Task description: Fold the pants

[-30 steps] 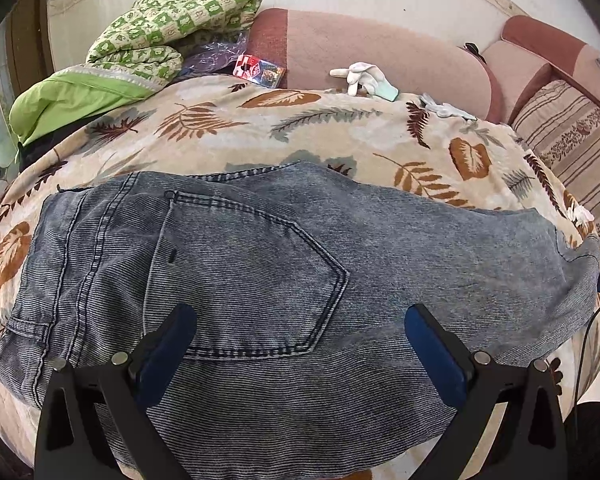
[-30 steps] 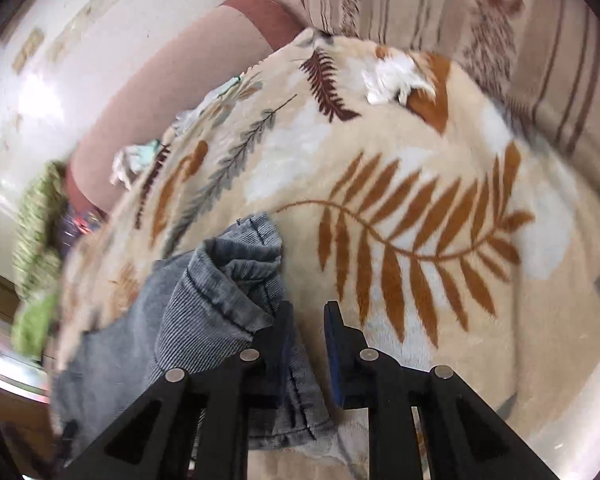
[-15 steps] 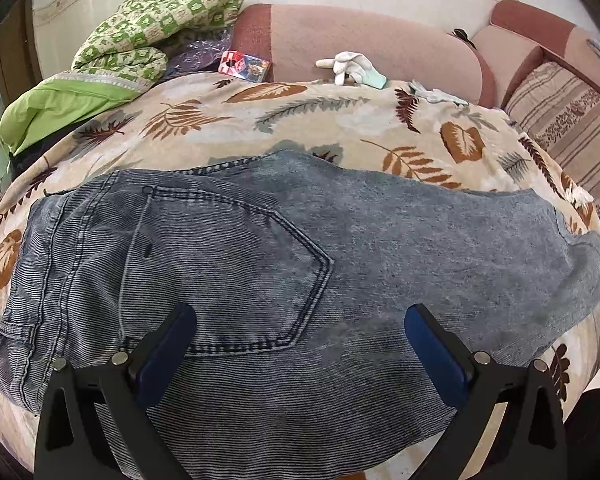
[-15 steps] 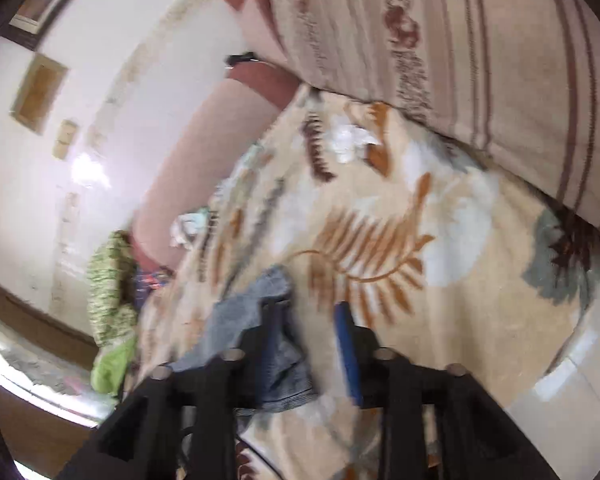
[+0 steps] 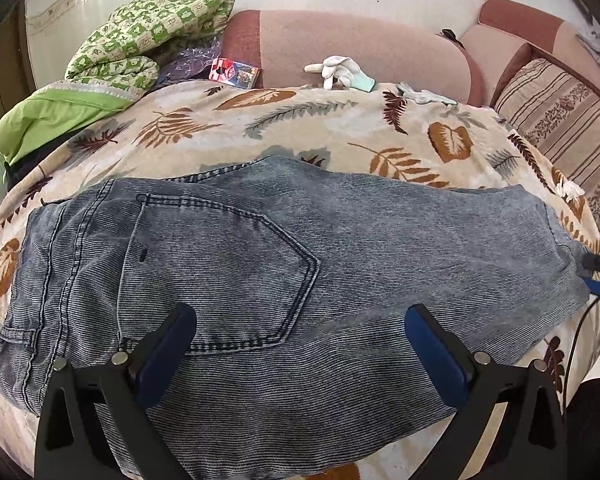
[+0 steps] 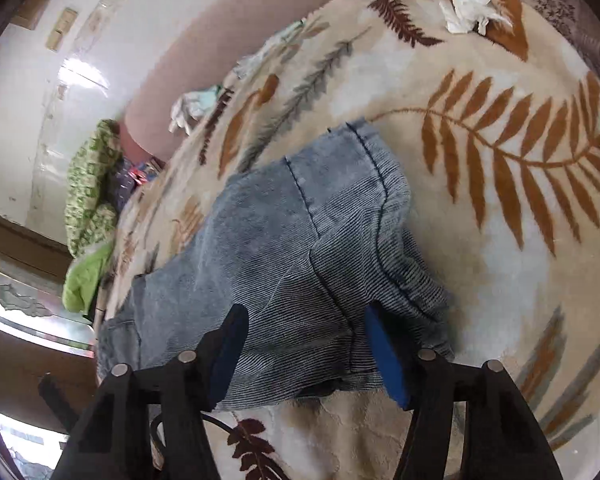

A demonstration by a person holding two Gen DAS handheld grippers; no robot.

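From the left wrist camera, the jeans (image 5: 284, 280) lay spread flat across a leaf-patterned blanket (image 5: 300, 128) on a sofa, folded lengthwise with the waistband toward the left and the leg hems toward the right. A back pocket (image 5: 220, 276) faced up. The left gripper (image 5: 300, 344) hung over the near edge of the jeans with its two blue-padded fingers (image 5: 168, 344) spread wide apart, holding nothing; the pocket's lower corner sat just beyond the left finger, and denim filled the whole gap between them. At the far right edge of this view, the tips of the right gripper (image 5: 598, 276) showed at the hem end of the jeans. Behind the blanket, a white glove (image 5: 340, 70) rested against the pink backrest (image 5: 360, 48), a small printed packet (image 5: 236, 72) lay near it, and a green patterned quilt (image 5: 140, 44) was piled at the left. A striped cushion (image 5: 564, 120) stood at the right.

From the right wrist camera, the hem end of the jeans (image 6: 300, 248) lay bunched on the blanket (image 6: 500, 120), directly ahead of and between the fingers (image 6: 228, 344) of the right gripper (image 6: 304, 344). Those fingers stood parted, not clamped on the cloth, with the rumpled hem lying under and between them. A crumpled white tissue (image 6: 472, 8) sat well beyond the jeans near the cushion.
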